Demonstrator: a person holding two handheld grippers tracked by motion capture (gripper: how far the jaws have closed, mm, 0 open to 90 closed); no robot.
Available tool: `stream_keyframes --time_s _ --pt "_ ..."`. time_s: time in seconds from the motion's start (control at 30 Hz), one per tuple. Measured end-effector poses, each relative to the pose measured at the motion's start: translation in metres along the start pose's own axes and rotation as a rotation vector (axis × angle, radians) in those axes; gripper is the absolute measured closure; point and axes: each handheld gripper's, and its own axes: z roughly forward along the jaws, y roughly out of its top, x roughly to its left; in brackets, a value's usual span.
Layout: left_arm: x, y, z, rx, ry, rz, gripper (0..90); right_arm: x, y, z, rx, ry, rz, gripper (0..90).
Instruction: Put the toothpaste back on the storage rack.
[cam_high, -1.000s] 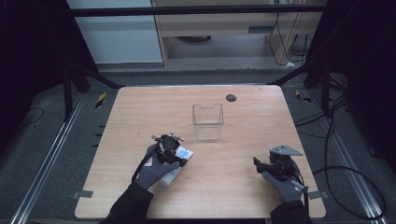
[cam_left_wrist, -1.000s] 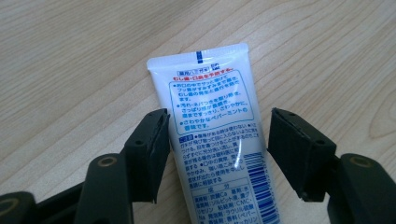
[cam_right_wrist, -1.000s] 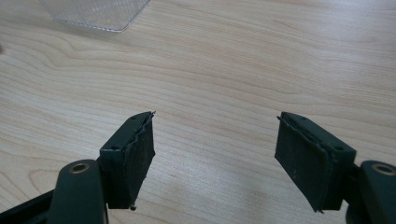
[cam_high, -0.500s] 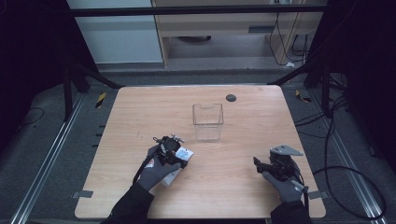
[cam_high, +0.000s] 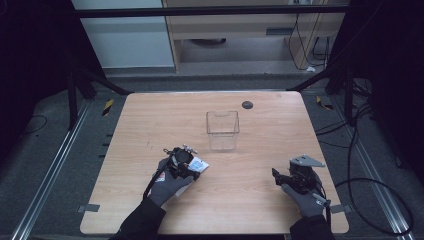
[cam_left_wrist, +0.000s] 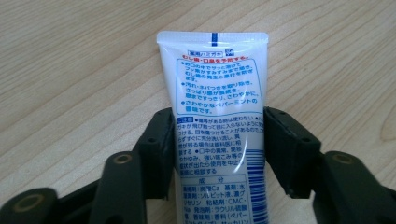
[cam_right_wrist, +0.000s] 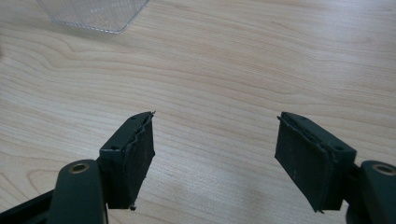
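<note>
A white toothpaste tube (cam_left_wrist: 215, 84) with blue and red print lies flat on the wooden table, its crimped end pointing away from me. My left gripper (cam_left_wrist: 218, 144) is shut on it, with one black jaw pressed against each side of the tube's middle. From above, the left gripper (cam_high: 186, 161) sits at the front left of the table, and the tube (cam_high: 199, 164) pokes out to its right. My right gripper (cam_right_wrist: 215, 154) stands open over bare wood with nothing between its jaws. From above, the right gripper (cam_high: 276, 176) is at the front right.
A clear plastic box (cam_high: 222, 130) stands upright at the table's middle, and one corner of the box (cam_right_wrist: 93, 11) shows in the right gripper view. A small dark round thing (cam_high: 247, 104) lies near the far edge. Cables trail on the floor at the right.
</note>
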Motion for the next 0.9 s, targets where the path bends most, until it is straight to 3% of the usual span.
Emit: stream_keyframes --time_s 0.2,0.47,0.9 --pt "0.0 -0.001 -0.009 -0.006 -0.019 0.006 65.1 0.0 0.0 0.0 0.004 0.0 0.006 27.9" --pt "0.001 -0.007 -0.022 -0.026 -0.037 0.006 71.4 -0.002 -0.001 -0.001 0.001 -0.006 0.0 28.0" --pt "0.011 -0.01 -0.077 -0.237 -0.022 -0.034 72.2 -0.002 -0.001 -0.002 0.003 0.0 0.004 28.3"
